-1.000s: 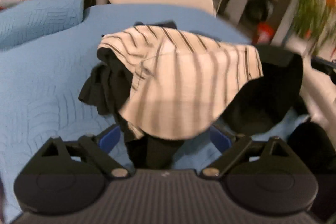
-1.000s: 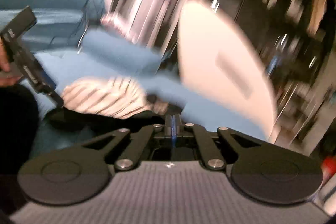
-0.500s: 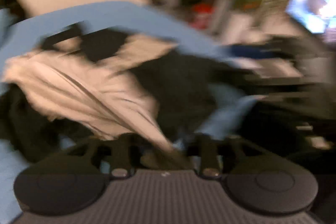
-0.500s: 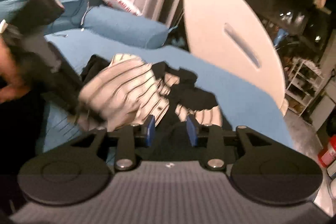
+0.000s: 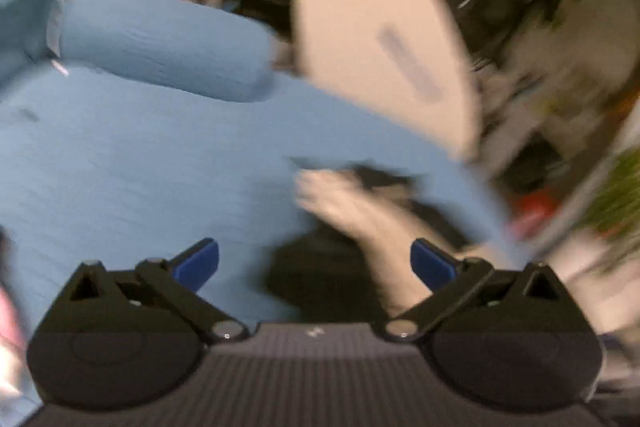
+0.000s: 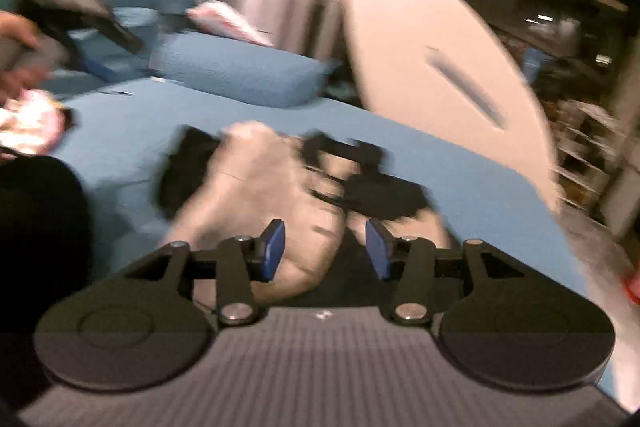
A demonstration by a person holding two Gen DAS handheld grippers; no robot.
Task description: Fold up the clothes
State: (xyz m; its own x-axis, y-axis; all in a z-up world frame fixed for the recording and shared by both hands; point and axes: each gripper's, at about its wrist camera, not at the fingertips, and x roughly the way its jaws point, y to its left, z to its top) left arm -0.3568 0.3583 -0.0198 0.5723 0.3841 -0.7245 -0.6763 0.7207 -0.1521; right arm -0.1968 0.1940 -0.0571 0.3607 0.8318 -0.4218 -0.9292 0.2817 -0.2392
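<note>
A heap of clothes lies on the blue bed cover [image 6: 120,131]: a pale striped garment [image 6: 256,187] tangled with a black garment [image 6: 380,193]. In the left wrist view the same striped garment [image 5: 360,211] and black garment [image 5: 320,275] are blurred. My left gripper [image 5: 316,261] has its jaws opening wide above the heap, with its pads off the cloth. It also shows raised at the far left [image 6: 80,27], in a person's hand. My right gripper [image 6: 326,251] hangs low over the heap, jaws opening, striped cloth showing between the pads but not pinched.
A blue pillow [image 6: 240,75] lies at the back of the bed, and a big pale oval board [image 6: 440,83] leans behind it. Pink patterned cloth [image 6: 28,123] sits at the left edge. Cluttered shelves [image 6: 580,155] stand to the right.
The left gripper closed partly on the striped garment, then let it go and swung away to the left. The right gripper went from shut to half open over the heap.
</note>
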